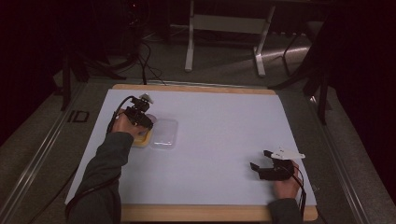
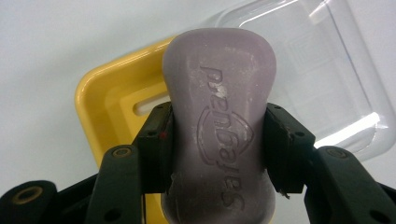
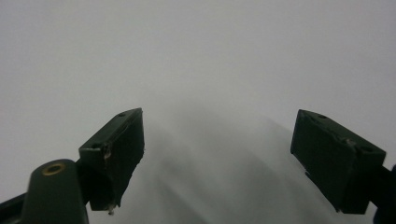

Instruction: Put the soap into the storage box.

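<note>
Lilac soap [image 2: 219,130] is seen in the left gripper view clamped at its waist between the two black jaws of the left gripper [image 2: 218,149], the pads pressed against both sides. Beneath and behind it a yellow dish [image 2: 100,100] is visible, and beside that a clear lid [image 2: 322,60] lies on the white table [image 2: 42,42]; whether the soap touches the dish or is held just above it cannot be told. In the right gripper view the jaws of the right gripper [image 3: 217,154] are spread wide with nothing between them, above bare table. From the high view the left gripper [image 1: 139,116] is placed at the left of the table [image 1: 224,121] over the dish [image 1: 141,139], with the lid [image 1: 164,133] just beside it, while the right gripper [image 1: 271,169] rests well apart near the front right corner. By this evidence the soap has been grasped and brought to the dish, but release is not yet done; it is judged that the lid, lying off, is left to be fitted, possibly by the idle right gripper.
</note>
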